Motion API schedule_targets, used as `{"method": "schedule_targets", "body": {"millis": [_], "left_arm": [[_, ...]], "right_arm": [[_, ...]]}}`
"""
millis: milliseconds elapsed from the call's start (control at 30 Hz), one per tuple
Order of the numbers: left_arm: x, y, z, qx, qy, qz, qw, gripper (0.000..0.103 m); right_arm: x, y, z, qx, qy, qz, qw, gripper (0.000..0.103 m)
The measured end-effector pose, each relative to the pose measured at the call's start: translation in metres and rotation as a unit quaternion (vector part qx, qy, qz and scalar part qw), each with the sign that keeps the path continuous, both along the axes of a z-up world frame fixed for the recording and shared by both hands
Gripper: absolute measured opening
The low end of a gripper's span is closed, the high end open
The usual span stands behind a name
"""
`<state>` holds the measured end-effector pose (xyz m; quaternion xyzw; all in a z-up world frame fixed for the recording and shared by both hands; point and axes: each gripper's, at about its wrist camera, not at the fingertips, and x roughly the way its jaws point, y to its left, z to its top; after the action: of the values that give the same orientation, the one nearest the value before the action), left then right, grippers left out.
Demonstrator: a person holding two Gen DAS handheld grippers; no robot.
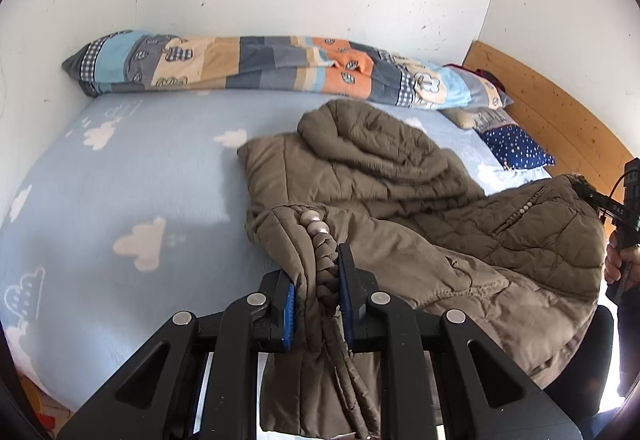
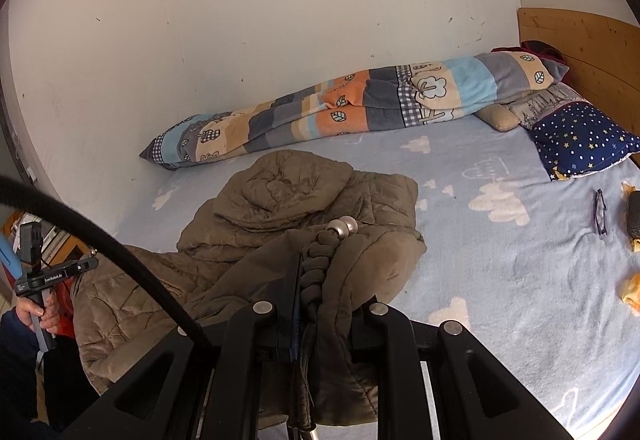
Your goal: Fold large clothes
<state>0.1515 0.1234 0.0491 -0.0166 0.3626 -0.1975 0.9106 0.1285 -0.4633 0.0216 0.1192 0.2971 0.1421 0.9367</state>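
An olive-brown quilted jacket (image 1: 400,176) lies crumpled on the light blue cloud-print bed sheet (image 1: 120,168), its hood toward the wall. My left gripper (image 1: 318,280) is shut on a jacket edge, a braided cord with metal beads (image 1: 316,222) between its blue pads. The right gripper (image 1: 588,192) grips the jacket's other raised edge at the far right, with a hand on its handle. In the right wrist view the right gripper (image 2: 320,280) is shut on jacket (image 2: 280,196) fabric and a braided cord with a metal bead (image 2: 342,228). Fabric drapes over one finger. The left gripper (image 2: 90,263) shows at the left.
A rolled patchwork blanket (image 2: 340,108) lies along the white wall. Pillows, one dark blue with stars (image 2: 580,136), rest against the wooden headboard (image 2: 592,40). Glasses (image 2: 600,216) and a dark case (image 2: 634,212) lie on the sheet at the right. A black cable (image 2: 100,240) crosses the left.
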Motion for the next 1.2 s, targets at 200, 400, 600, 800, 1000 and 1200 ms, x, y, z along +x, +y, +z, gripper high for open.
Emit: {"method": "schedule_targets", "body": {"millis": [200, 400, 600, 800, 1000, 1200], "left_arm": [[0.031, -0.001, 0.022, -0.024, -0.005, -0.002, 0.9997, 0.018], [0.074, -0.004, 0.04, -0.049, 0.001, 0.001, 0.9988, 0.018], [0.122, -0.012, 0.051, -0.051, 0.008, 0.0, 0.9987, 0.018], [0.175, -0.019, 0.046, -0.049, 0.026, 0.01, 0.9984, 0.018], [0.237, -0.017, 0.023, -0.06, 0.063, 0.038, 0.9955, 0.018], [0.291, -0.017, -0.012, -0.06, 0.099, 0.066, 0.991, 0.018]], "right_arm": [[0.029, -0.005, 0.011, 0.001, -0.013, -0.011, 1.0, 0.016], [0.071, -0.009, 0.024, -0.001, -0.018, -0.02, 1.0, 0.016], [0.122, -0.009, 0.032, -0.011, -0.014, -0.023, 1.0, 0.016], [0.176, -0.009, 0.029, -0.017, -0.003, -0.025, 1.0, 0.016], [0.236, -0.011, 0.013, -0.013, 0.027, -0.029, 0.999, 0.016], [0.294, -0.019, -0.019, 0.004, 0.076, -0.049, 0.996, 0.016]]}}
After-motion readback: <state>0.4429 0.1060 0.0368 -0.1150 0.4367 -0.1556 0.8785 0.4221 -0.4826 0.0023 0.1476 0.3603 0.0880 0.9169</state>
